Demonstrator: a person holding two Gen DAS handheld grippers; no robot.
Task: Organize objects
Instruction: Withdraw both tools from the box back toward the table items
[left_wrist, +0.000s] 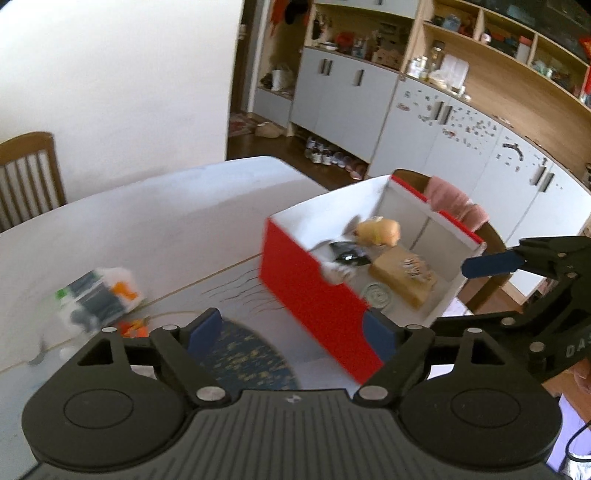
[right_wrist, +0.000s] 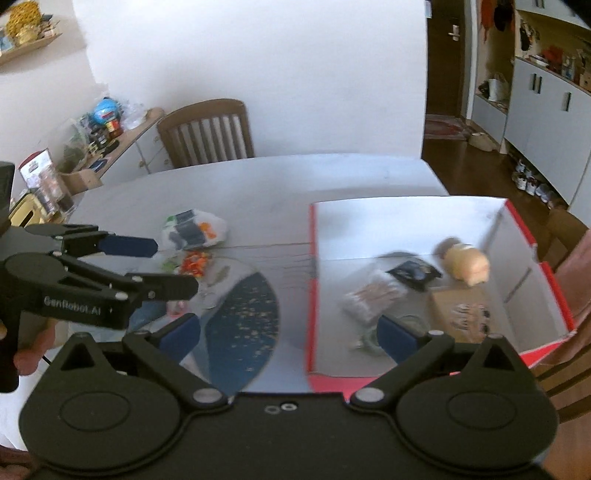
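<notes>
- White table (left_wrist: 155, 221) fills the left wrist view; the left gripper (left_wrist: 295, 332) gapes wide and empty, the red box (left_wrist: 314, 295) at two o'clock, a plastic packet (left_wrist: 98, 295) at ten.
- Right wrist view: the right gripper (right_wrist: 291, 332) spreads wide, empty; box at three o'clock holds a doll head (right_wrist: 467, 264) and cardboard carton (right_wrist: 461, 310).

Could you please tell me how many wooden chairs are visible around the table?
2: one chair at the table's far side by the wall, another behind the red box; others may be hidden.
</notes>
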